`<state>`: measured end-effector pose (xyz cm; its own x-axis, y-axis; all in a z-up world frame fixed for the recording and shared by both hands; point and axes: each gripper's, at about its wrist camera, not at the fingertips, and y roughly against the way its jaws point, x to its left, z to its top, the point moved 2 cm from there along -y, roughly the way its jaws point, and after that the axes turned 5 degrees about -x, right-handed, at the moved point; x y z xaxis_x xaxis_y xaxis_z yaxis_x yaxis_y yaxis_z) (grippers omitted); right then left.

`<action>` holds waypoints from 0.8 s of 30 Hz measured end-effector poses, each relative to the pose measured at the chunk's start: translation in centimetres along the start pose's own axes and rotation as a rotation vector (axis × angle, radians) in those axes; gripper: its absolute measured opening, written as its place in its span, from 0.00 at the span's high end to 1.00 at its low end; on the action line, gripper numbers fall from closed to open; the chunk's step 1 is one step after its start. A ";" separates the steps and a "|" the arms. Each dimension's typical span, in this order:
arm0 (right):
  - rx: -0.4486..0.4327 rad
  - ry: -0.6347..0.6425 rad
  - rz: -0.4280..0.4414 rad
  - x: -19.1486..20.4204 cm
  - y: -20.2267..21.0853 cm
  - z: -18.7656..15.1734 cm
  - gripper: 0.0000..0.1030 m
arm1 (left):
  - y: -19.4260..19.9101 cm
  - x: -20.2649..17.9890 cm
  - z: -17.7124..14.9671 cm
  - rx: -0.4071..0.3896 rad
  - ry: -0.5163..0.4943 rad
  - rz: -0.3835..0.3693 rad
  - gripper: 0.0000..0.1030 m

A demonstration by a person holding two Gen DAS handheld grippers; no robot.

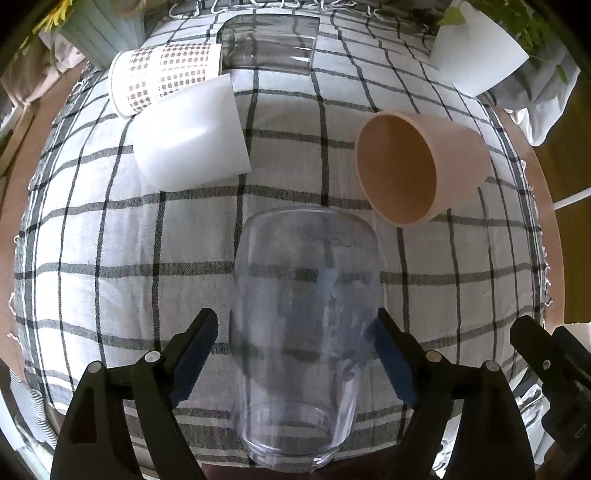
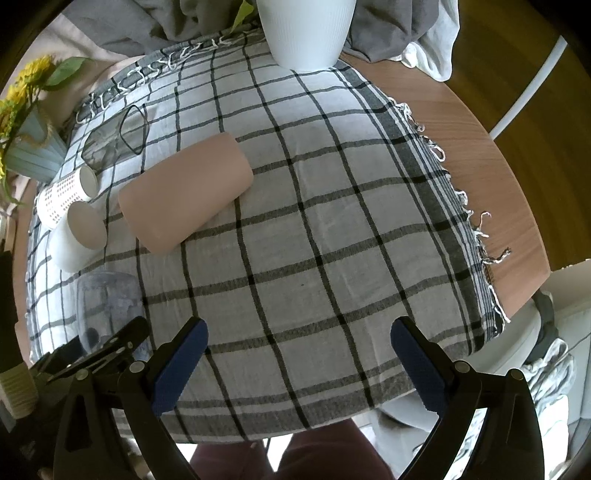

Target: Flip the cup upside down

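A clear plastic cup (image 1: pixel 303 332) stands between the fingers of my left gripper (image 1: pixel 295 325), near the table's front edge. The jaws are open around it; the left pad (image 1: pixel 195 354) stands apart from the wall, the right pad (image 1: pixel 391 358) is at or near it. The same cup shows at the left in the right wrist view (image 2: pixel 107 306). My right gripper (image 2: pixel 299 354) is open and empty above the checked cloth (image 2: pixel 332 229). It also shows at the right edge of the left wrist view (image 1: pixel 546 362).
A pink cup (image 1: pixel 413 166) lies on its side, as do a white cup (image 1: pixel 192 136), a patterned paper cup (image 1: pixel 159 77) and a dark glass (image 1: pixel 269 44). A white pot (image 2: pixel 306 29) stands at the back. A vase with yellow flowers (image 2: pixel 26 140) is at the left.
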<state>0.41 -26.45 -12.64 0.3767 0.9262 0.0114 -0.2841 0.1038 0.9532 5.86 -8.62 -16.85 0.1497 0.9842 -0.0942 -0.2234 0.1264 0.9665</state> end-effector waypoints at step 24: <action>-0.085 0.122 0.206 8.1 3.9 0.6 0.03 | 8.0 8.9 0.0 -0.241 0.027 0.211 0.01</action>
<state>2.88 -18.72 -8.66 0.1955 0.9674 0.1611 -0.4185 -0.0663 0.9058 5.36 1.16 -9.99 0.0511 0.9943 0.0931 -0.4690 -0.0584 0.8813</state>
